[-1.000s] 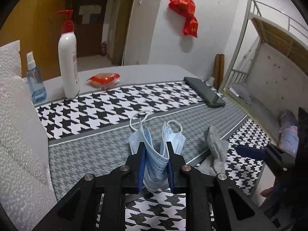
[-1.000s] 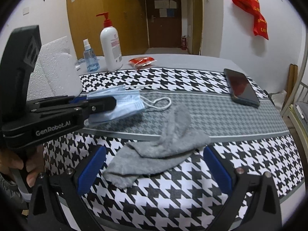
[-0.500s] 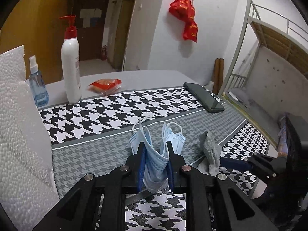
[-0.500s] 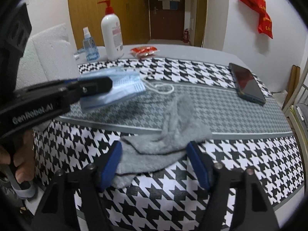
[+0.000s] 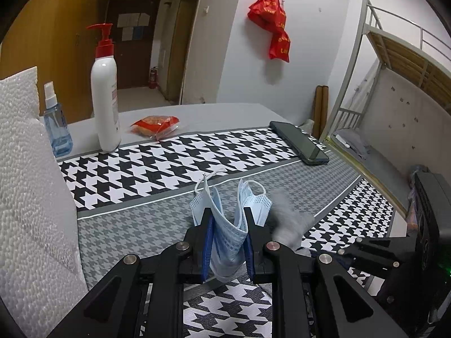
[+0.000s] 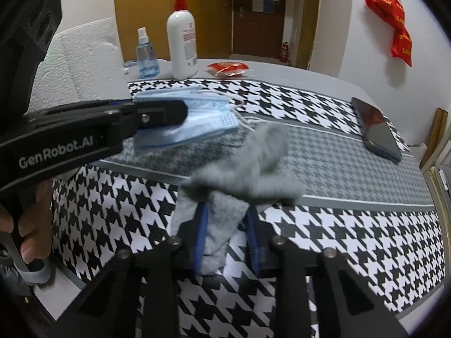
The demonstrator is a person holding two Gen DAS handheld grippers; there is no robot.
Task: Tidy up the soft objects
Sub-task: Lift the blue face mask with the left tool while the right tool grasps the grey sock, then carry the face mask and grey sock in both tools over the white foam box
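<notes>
My left gripper (image 5: 227, 219) is shut on a folded light-blue face mask (image 5: 225, 233) and holds it above the houndstooth table mat (image 5: 157, 169). The mask (image 6: 191, 124) and left gripper (image 6: 157, 112) also show at the left of the right wrist view. My right gripper (image 6: 225, 211) is shut on one end of a grey sock (image 6: 248, 166); the sock's free end is lifted and blurred. The sock (image 5: 287, 219) shows just right of the mask in the left wrist view.
A white pump bottle (image 5: 104, 101), a blue spray bottle (image 5: 57, 126) and a red snack packet (image 5: 155, 122) stand at the table's far side. A dark phone (image 5: 298, 143) lies at the right. White foam (image 5: 25, 197) stands at the left. A bunk bed (image 5: 394, 84) is beyond.
My right gripper closed from open around the grey sock to shut on it and lifted it. My left gripper rose slightly with the mask in it.
</notes>
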